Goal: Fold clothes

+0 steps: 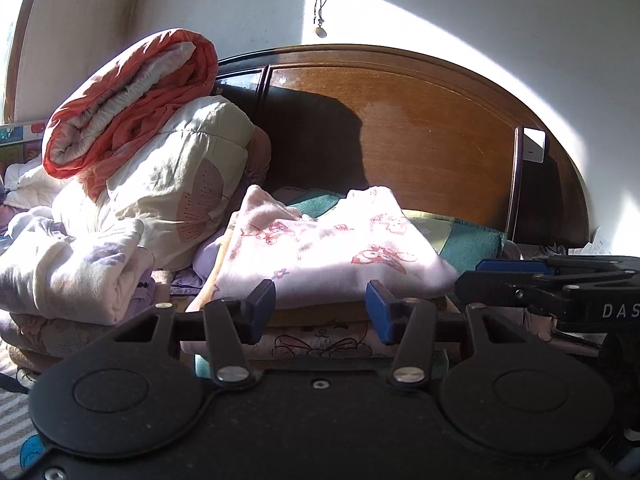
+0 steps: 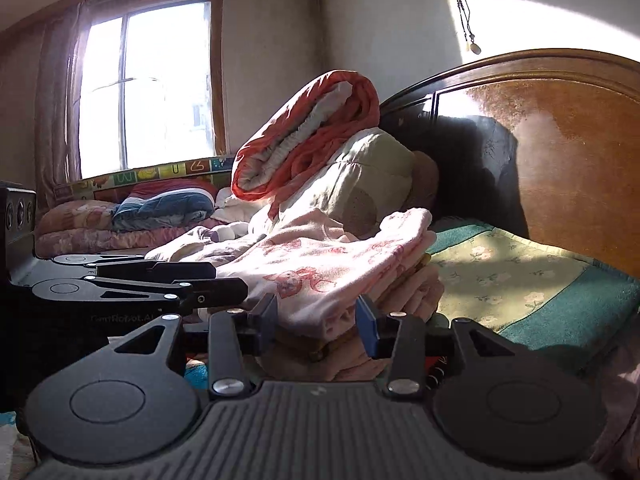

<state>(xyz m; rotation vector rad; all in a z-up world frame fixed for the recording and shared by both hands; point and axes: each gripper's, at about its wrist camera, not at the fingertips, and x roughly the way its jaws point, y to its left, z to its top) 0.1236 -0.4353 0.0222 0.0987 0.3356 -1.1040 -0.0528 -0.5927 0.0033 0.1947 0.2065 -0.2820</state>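
A folded pink garment with red prints [image 1: 332, 248] [image 2: 320, 268] lies on top of a stack of folded clothes [image 1: 320, 344] [image 2: 400, 292] on the bed. My left gripper [image 1: 320, 312] is at the near edge of the garment; its blue pads stand apart and do not press on the cloth. My right gripper [image 2: 318, 320] is at the garment's corner, which sits loosely between its separated pads. Each gripper shows in the other's view: the right gripper [image 1: 552, 280] at the right, the left gripper [image 2: 160, 280] at the left.
A rolled orange quilt [image 1: 132, 92] rests on a cream quilt [image 1: 180, 176] left of the stack. A white bundle with purple print [image 1: 80, 276] lies nearer left. Behind are the wooden headboard [image 1: 420, 120] and a green floral blanket [image 2: 520, 280]. A window [image 2: 148, 92] is far left.
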